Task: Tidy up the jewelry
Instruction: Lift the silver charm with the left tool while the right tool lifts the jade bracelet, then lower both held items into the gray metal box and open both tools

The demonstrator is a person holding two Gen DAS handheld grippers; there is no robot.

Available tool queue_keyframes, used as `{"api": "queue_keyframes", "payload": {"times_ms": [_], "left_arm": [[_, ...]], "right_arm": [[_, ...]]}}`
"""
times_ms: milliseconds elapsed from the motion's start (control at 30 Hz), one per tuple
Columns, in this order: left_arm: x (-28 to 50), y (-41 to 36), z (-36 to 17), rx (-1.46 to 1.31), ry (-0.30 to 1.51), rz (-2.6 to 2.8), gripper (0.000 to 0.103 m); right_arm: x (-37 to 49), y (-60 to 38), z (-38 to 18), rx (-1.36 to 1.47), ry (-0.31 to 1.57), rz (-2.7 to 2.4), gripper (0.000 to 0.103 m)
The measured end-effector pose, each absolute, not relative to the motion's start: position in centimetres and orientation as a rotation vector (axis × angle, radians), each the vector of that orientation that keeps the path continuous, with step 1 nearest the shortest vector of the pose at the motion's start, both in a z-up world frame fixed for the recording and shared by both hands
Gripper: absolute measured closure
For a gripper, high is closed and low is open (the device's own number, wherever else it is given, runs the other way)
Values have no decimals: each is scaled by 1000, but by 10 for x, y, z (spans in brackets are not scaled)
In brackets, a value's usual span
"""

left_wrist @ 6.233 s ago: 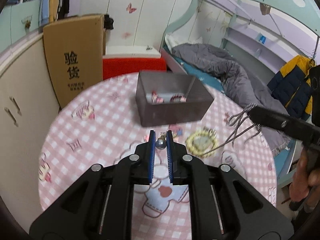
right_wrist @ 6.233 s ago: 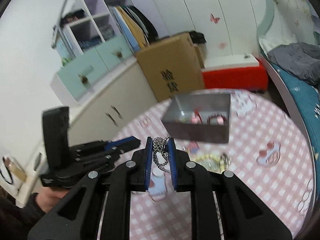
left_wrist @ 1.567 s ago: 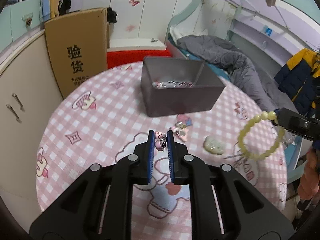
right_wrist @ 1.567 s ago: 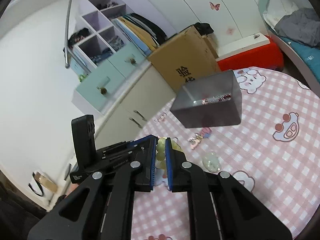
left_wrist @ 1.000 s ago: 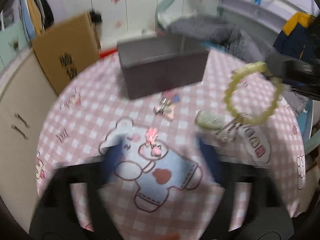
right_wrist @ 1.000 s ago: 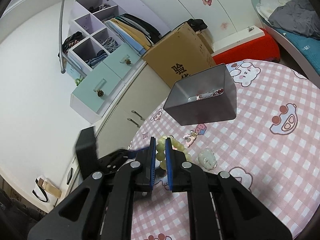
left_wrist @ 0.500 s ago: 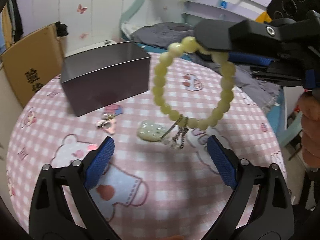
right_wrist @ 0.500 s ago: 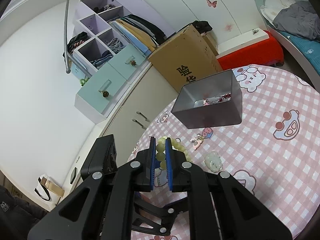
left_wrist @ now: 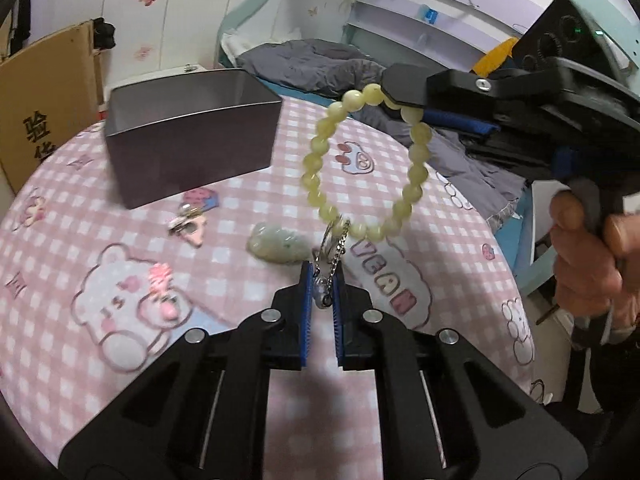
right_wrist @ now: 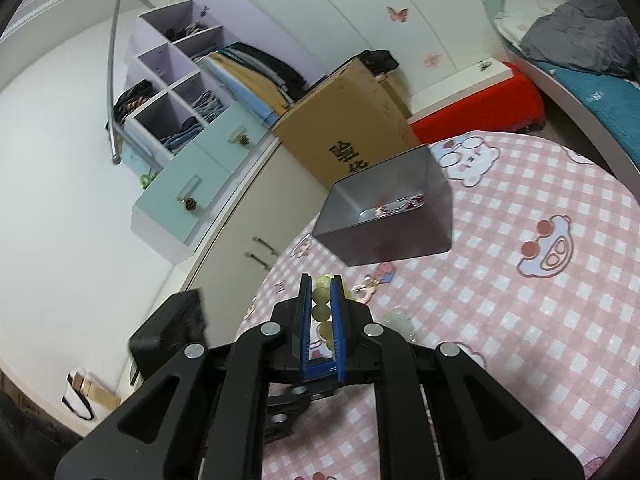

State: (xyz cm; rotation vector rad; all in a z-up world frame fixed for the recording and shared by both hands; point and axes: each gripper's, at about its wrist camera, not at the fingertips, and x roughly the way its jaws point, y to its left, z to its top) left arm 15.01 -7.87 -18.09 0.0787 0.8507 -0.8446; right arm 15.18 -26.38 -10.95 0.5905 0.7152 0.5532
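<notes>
So the right hand-held gripper [right_wrist: 321, 300] is pinching the green bead bracelet [left_wrist: 362, 164] up in the air, and the left hand-held gripper [left_wrist: 320, 286] has just closed onto its dangling chain [left_wrist: 334, 248]. Looks like an untangling step; next, probably ease apart gently. Grey box [left_wrist: 192, 148] sits beyond on the pink checked tabletop [left_wrist: 80, 360], bedroom around.

White wardrobe doors [right_wrist: 320, 12] with butterfly stickers, lilac cubbies [right_wrist: 172, 80] stuffed with clothes over mint drawers [right_wrist: 200, 184], a cardboard box [right_wrist: 344, 116], and a bed [left_wrist: 320, 64] with a rumpled grey duvet.
</notes>
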Motion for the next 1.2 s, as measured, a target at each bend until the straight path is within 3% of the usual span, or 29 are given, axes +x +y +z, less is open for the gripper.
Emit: {"api": "queue_keyframes", "payload": {"times_ms": [233, 433, 833, 1033, 1200], "left_arm": [[141, -50, -172, 84, 836, -793, 94], [154, -30, -125, 62, 744, -728, 94], [231, -30, -23, 39, 618, -607, 94], [263, -47, -10, 26, 633, -642, 94], [285, -62, -24, 29, 688, -641, 93]], "right_arm": [[161, -267, -111, 577, 722, 542, 95], [167, -268, -101, 554, 705, 537, 95], [211, -255, -11, 434, 552, 579, 95], [246, -246, -9, 399, 588, 567, 95], [275, -237, -39, 388, 677, 520, 94]]}}
